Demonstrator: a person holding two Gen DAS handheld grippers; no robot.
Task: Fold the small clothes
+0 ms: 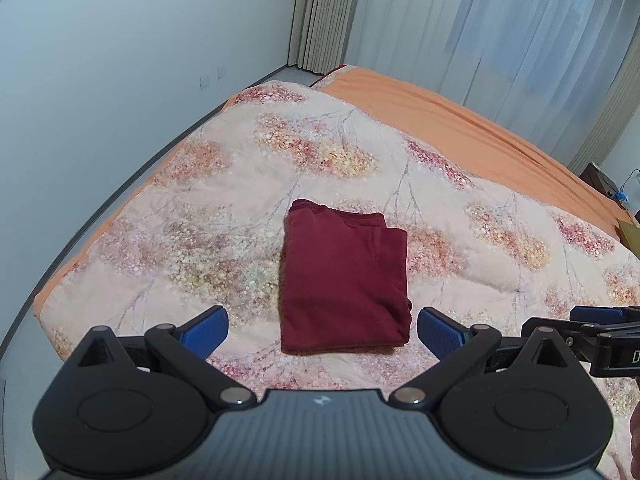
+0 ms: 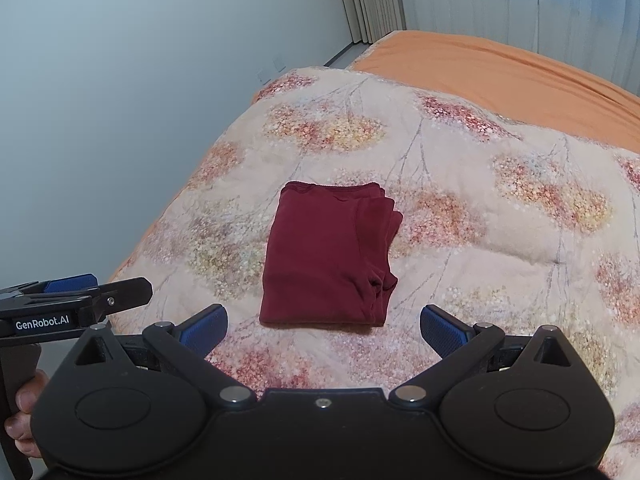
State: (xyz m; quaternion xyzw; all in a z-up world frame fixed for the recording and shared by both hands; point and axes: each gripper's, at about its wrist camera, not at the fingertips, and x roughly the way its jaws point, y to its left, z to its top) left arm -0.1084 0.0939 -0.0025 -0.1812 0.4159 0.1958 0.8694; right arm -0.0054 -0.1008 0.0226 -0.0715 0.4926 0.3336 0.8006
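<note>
Dark red folded cotton garment point(image 1: 346, 280) sits mid-frame in both wrist views, a compact rectangle flat on the floral cream-and-pink quilted bedspread point(image 1: 224, 184), with stacked layer edges showing on its right side. Nothing touches it. It looks already folded, likely left squared up so the layers stay put on the soft quilt.

Left claw point(image 1: 322, 330) sits at lower centre of its view, blue pads spread wide, holding nothing, hovering just short of the garment's near edge. Right claw point(image 2: 323, 330) is the same: wide open, empty, near edge between its 2 pads but clear of them. Each claw pokes into the other's view at a lower corner, so the 2 are side by side, probably backed off after a fold or lining up for 1 more.

Beyond the quilt, a plain orange bedsheet point(image 1: 460, 120) runs to upper right. Pale grey wall point(image 1: 120, 60) fills the left; pleated light curtains point(image 1: 500, 20) hang at the top right.
</note>
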